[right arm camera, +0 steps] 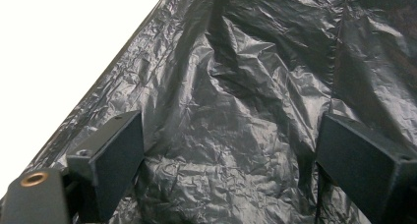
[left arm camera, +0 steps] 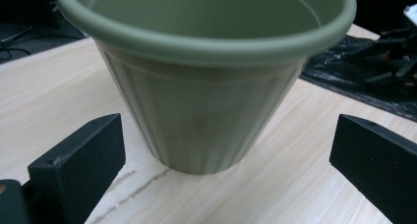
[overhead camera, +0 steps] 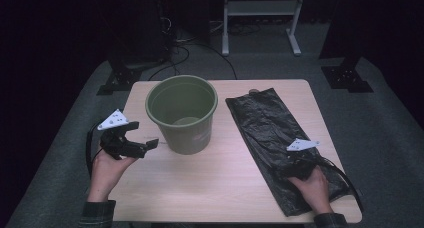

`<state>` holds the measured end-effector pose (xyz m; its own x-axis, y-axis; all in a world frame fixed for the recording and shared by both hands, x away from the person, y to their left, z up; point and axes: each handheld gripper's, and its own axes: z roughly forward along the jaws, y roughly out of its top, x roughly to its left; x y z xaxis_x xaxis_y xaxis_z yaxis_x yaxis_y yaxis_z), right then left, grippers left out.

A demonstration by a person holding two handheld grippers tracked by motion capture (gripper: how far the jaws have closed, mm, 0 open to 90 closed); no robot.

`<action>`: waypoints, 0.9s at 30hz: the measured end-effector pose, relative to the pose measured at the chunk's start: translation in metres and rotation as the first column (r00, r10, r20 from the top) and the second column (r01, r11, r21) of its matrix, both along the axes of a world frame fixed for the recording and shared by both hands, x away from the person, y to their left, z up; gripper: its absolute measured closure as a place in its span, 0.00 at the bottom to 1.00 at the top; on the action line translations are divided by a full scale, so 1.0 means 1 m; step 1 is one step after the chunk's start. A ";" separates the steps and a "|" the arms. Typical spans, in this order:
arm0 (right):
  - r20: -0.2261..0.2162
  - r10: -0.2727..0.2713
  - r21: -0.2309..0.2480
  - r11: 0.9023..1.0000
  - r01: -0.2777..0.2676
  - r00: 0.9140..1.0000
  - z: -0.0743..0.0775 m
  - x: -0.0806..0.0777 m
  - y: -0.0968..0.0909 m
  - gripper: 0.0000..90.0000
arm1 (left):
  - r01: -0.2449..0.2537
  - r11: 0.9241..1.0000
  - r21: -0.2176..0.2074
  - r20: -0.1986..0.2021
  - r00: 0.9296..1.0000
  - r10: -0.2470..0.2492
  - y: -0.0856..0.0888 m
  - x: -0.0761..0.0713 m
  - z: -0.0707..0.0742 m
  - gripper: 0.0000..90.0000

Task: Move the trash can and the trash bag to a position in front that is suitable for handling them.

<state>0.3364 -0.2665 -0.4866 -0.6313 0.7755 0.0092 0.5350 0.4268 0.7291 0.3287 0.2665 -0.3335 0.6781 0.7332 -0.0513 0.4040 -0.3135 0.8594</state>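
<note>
Black bag [overhead camera: 272,138] lies flat on bench [overhead camera: 210,188] right of green bucket [overhead camera: 182,113]; R gripper [right arm camera: 231,150] jaws wide over it, L gripper [left arm camera: 226,160] wide facing bucket; pre-grasp, next: pinch a fold.

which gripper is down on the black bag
The right gripper, jaws open over the black bag. The left gripper is off it, facing the green bucket.

I see a light wooden table [overhead camera: 220,188] carrying a green bucket [overhead camera: 182,113] standing upright, with a black plastic bag [overhead camera: 267,123] lying flat just right of the bucket.
</note>
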 end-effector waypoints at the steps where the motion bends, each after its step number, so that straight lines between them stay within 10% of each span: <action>1: 0.000 0.000 0.000 1.000 0.000 1.000 0.000 0.000 0.000 0.11 | 0.000 1.000 -0.001 0.001 1.000 0.000 0.000 0.001 0.003 0.00; 27: 0.000 0.000 0.001 1.000 0.000 1.000 0.000 0.000 0.000 0.11 | 0.000 1.000 -0.011 0.018 1.000 0.000 0.013 0.059 0.046 0.00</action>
<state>0.3365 -0.2666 -0.4866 -0.6311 0.7756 0.0098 0.5351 0.4262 0.7294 0.3874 0.2798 -0.2874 0.6791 0.7325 -0.0470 0.3882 -0.3040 0.8700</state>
